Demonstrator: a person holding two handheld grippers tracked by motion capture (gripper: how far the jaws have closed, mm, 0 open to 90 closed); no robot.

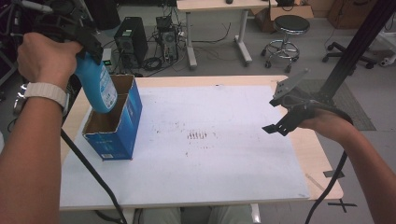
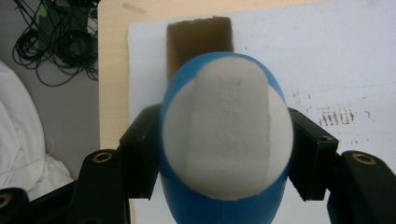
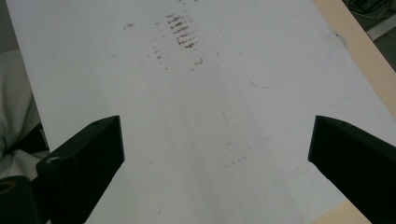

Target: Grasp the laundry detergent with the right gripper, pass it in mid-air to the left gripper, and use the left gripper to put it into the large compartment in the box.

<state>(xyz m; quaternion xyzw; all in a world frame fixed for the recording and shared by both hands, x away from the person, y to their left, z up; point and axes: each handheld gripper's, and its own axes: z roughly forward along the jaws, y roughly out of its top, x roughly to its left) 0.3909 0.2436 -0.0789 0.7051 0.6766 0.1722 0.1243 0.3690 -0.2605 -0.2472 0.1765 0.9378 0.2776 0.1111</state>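
Two tongs: left tongs (image 2: 224, 154) clamp blue bottle (image 1: 98, 86) base-down over the box (image 1: 114, 135) rear compartment, lined up to drop in. Right tongs (image 3: 215, 154) gape empty above the tabletop (image 1: 233, 154), parked clear.

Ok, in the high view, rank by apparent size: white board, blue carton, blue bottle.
1. White board, by far the largest.
2. Blue carton.
3. Blue bottle, smallest, though its lower end is hidden inside the carton.

A pale wooden surface (image 1: 317, 158) carries a white sheet (image 1: 210, 158), smudged with dark marks near its middle. A blue box (image 1: 116, 135) stands open-topped on the sheet's left part.
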